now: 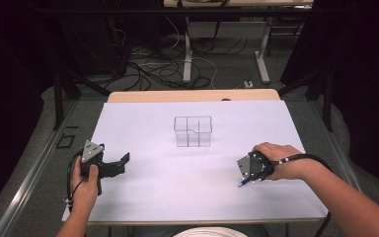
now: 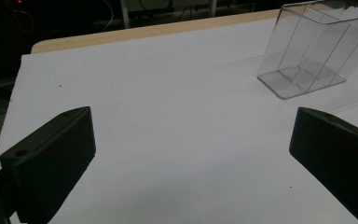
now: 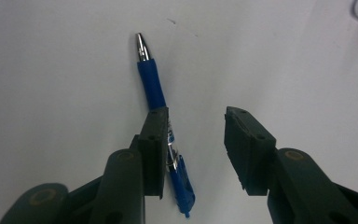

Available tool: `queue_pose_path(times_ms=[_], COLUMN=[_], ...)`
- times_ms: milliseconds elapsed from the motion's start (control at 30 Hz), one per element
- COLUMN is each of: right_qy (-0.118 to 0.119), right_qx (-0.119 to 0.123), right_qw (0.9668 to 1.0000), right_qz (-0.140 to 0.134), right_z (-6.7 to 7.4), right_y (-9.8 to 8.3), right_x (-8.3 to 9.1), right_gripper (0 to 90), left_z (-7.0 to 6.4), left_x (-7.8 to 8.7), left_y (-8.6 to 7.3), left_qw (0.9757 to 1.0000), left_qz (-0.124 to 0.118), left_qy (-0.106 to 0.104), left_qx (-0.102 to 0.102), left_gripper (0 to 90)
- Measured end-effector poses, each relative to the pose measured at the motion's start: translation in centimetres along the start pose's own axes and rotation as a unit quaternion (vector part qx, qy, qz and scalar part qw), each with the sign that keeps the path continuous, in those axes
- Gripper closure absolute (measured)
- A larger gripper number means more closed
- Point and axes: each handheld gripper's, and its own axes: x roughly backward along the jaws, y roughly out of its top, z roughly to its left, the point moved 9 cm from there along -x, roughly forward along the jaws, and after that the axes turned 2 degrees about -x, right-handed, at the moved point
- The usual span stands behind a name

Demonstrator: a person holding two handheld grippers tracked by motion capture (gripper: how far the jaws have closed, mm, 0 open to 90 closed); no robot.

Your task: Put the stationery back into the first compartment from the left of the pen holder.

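A blue pen (image 3: 154,88) lies on the white table (image 1: 177,197) between the right gripper's (image 3: 193,140) parted jaws, touching the left one, not yet clamped. Light, stiff and probably slick, it is best pinched mid-barrel. Beyond the left gripper's (image 2: 186,154) open jaws, a clear divided box (image 2: 307,51) appears empty.

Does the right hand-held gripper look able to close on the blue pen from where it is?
Probably yes: the right hand-held gripper is over the blue pen, which lies between its jaws by the left one; the white table around it is bare.
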Motion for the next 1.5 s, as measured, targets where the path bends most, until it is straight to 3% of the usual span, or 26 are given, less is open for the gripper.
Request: queue_pose_path(times_ms=[300,400,433,600,633,733,800,1167,1500], right_qy=[0.027,0.015,0.026,0.033,0.015,0.038,0.03,0.046,0.043], right_qx=[0.023,0.022,0.021,0.022,0.028,0.032,0.034,0.033,0.053], right_qw=[0.9994,0.9996,0.9994,0.9992,0.9995,0.9985,0.9989,0.9982,0.9974], right_qz=[0.005,-0.009,0.003,0.012,-0.005,0.022,0.012,0.018,0.023], right_z=[0.8,0.9,1.1,1.3,1.1,1.4,1.3,1.7,1.7], right_y=[0.2,0.4,0.2,-0.1,0.2,-0.2,-0.1,-0.3,-0.2], right_x=[-1.1,-1.6,-1.5,-1.9,-2.3,-2.3,-2.6,-3.2,-3.3], right_gripper=[65.7,66.8,67.0,67.5,67.5,67.5,67.8,70.4,78.6], left_z=[0.1,0.1,0.1,0.1,0.1,0.2,0.2,0.2,0.2], left_x=[0.0,0.0,0.0,0.0,0.0,0.0,0.0,0.0,0.0], left_y=[-0.1,-0.1,-0.1,-0.1,-0.1,-0.1,-0.1,-0.1,-0.1], left_qw=[1.0,1.0,1.0,1.0,1.0,1.0,1.0,1.0,1.0], left_qz=[0.001,0.002,0.002,0.003,0.003,0.002,0.002,0.001,0.001], left_qy=[0.0,-0.001,-0.001,0.0,-0.001,0.0,0.0,0.0,0.0], left_qx=[0.0,0.0,-0.001,-0.002,-0.002,-0.001,-0.001,0.0,0.001], left_gripper=[0.2,0.2,0.2,0.2,0.2,0.2,0.2,0.3,0.2])
